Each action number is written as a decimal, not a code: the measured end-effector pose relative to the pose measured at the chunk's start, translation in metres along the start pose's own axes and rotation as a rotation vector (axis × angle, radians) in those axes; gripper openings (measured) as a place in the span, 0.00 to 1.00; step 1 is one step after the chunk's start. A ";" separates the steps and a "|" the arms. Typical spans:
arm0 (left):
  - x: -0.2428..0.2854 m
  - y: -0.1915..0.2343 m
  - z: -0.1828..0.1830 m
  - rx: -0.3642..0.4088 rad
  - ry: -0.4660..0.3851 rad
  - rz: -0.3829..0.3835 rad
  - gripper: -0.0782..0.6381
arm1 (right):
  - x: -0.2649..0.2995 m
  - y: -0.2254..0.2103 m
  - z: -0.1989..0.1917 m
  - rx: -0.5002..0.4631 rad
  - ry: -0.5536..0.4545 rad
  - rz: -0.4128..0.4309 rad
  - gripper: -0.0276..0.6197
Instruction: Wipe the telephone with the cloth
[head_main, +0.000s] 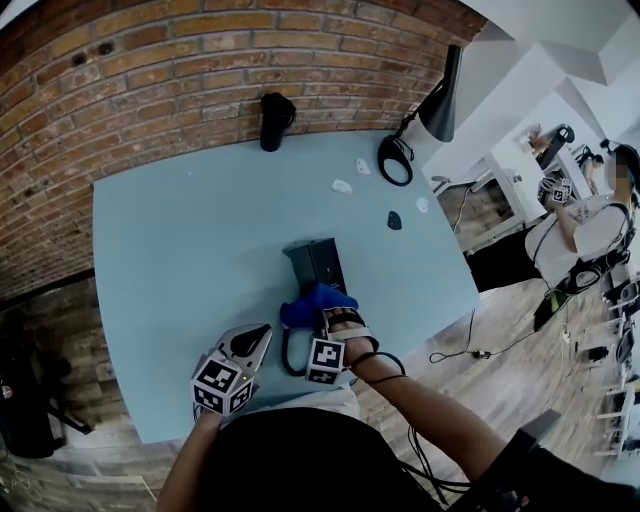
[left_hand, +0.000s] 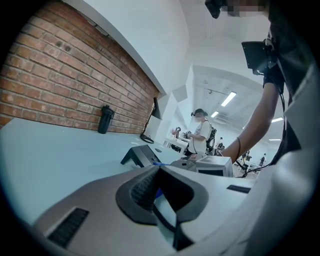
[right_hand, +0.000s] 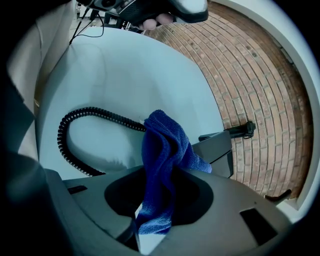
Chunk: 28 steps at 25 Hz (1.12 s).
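- Gripping the blue cloth (right_hand: 162, 155) hard, your right hand-held gripper (right_hand: 150, 217) had its jaws clamped on a bunched fold, with the loose end flopping out in front.
- The telephone (head_main: 316, 262) sat mid-surface (head_main: 170, 270), dark and wedge-shaped. The cloth was right at its near edge, though I couldn't tell if the two touched.
- Your left hand-held gripper (head_main: 258, 338) was closed with nothing between its jaws, low beside the coiled cord (head_main: 288, 358) and just left of the cloth.
- To wipe well, my read was that you needed the free end laid flat on the sloped face, so that fabric and not jaw plastic met the phone.
- Light, even strokes looked wise, since the phone seemed light enough to skid. The idle left one could have steadied its base.
- The cord loop lay close under your right wrist, so snagging it looked like the main risk.
- As for writing, nothing was legible on the phone or the cloth. The marker cubes (head_main: 325, 360) showed only black-and-white square patterns, with no brand and no label.
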<state>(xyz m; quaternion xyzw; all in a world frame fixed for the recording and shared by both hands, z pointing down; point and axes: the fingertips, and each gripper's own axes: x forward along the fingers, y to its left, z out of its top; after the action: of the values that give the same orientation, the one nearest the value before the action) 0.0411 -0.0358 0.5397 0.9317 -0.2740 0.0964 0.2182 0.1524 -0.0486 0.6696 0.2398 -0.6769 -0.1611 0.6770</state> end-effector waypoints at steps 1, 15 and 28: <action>0.000 0.000 0.000 0.001 -0.001 0.000 0.12 | 0.000 0.001 -0.001 -0.001 0.001 0.001 0.22; -0.002 -0.004 -0.001 0.014 -0.002 0.004 0.12 | -0.005 0.030 -0.007 -0.035 0.011 0.061 0.22; -0.008 -0.003 0.004 0.023 -0.023 0.019 0.12 | -0.028 0.061 -0.011 0.141 -0.059 0.475 0.23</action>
<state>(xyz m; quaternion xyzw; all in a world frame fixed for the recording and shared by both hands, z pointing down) 0.0364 -0.0313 0.5326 0.9326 -0.2840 0.0909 0.2033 0.1563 0.0185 0.6792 0.1159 -0.7432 0.0431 0.6575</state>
